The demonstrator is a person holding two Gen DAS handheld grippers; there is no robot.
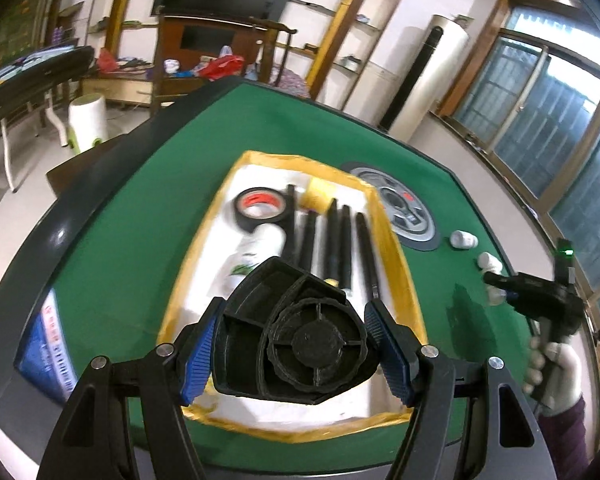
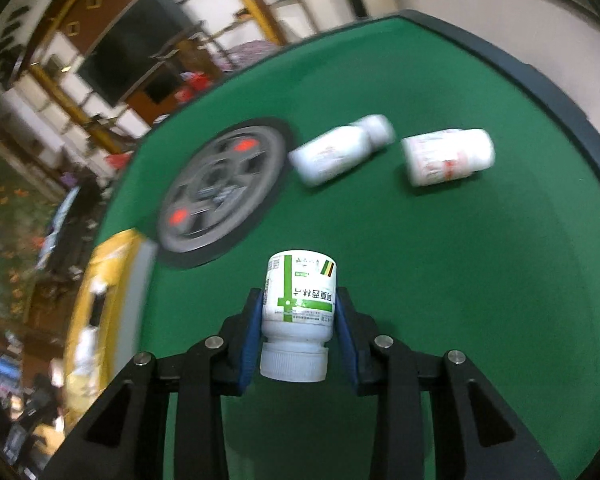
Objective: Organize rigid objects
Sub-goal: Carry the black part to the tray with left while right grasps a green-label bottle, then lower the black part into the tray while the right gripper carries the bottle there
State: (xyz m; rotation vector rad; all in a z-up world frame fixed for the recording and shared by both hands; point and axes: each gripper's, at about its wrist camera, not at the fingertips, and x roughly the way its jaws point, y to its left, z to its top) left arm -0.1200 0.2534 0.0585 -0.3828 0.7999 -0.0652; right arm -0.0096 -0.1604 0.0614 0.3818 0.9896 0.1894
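My left gripper (image 1: 296, 344) is shut on a black plastic ribbed part (image 1: 292, 332) and holds it over the near end of a yellow-rimmed white tray (image 1: 204, 236). The tray holds a black tape roll (image 1: 260, 210), several black rods (image 1: 340, 240), a white bottle (image 1: 256, 252) and a yellow block (image 1: 320, 196). My right gripper (image 2: 298, 320) is shut on a white pill bottle with a green label (image 2: 298, 300), cap toward the camera, above the green table. The right gripper also shows in the left wrist view (image 1: 500, 284), to the right of the tray.
Two more white pill bottles (image 2: 340, 148) (image 2: 448, 156) lie on the green felt table (image 2: 420, 260) beyond my right gripper. A grey wheel-shaped disc (image 2: 220, 192) lies flat between them and the tray (image 2: 112, 248). The table has a raised dark rim (image 1: 36, 248).
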